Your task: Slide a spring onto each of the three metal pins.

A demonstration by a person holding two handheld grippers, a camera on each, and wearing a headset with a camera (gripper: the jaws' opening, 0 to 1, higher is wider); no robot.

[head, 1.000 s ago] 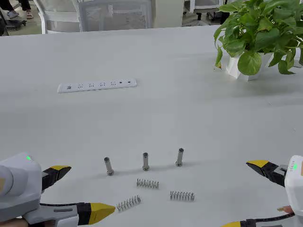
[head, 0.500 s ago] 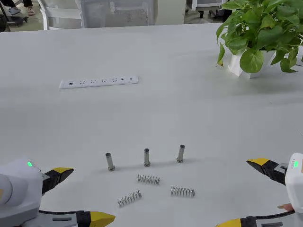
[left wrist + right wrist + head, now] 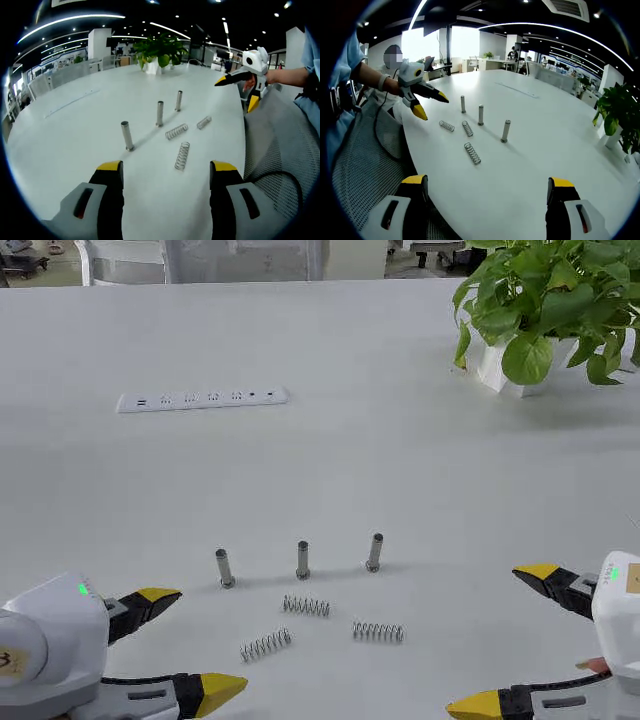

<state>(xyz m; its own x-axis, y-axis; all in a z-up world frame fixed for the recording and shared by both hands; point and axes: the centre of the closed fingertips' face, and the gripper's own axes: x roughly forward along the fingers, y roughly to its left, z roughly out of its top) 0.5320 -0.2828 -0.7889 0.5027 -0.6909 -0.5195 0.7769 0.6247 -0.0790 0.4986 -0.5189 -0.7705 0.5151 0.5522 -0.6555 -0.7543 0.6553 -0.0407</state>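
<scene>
White tabletop (image 3: 380, 440) in an open-plan office, pretty bare otherwise. Starting from the tools: the left gripper (image 3: 212, 637) sits low at the near edge with its jaws spread wide and nothing between them; the right gripper (image 3: 482, 638) mirrors it on the other side, jaws also wide apart and empty; both are well apart from the parts.

Out in front, between the two, lie the three springs: the near spring (image 3: 266, 645) closest to the left gripper; the middle spring (image 3: 306, 606) just in front of the centre pin (image 3: 302, 559); the right spring (image 3: 378, 632) off toward the other gripper. All are flat on the table, none touching a pin.

Just beyond them the three metal pins stand upright in a row, with the left pin (image 3: 224, 568) and right pin (image 3: 374, 552) flanking the centre one; every pin is bare. Further back there's a power strip (image 3: 200, 399) and a potted plant (image 3: 545, 300).

Progress-wise I'd call it zero of three; no spring picked up yet, so all three grabs and all three slide-ons are left.
</scene>
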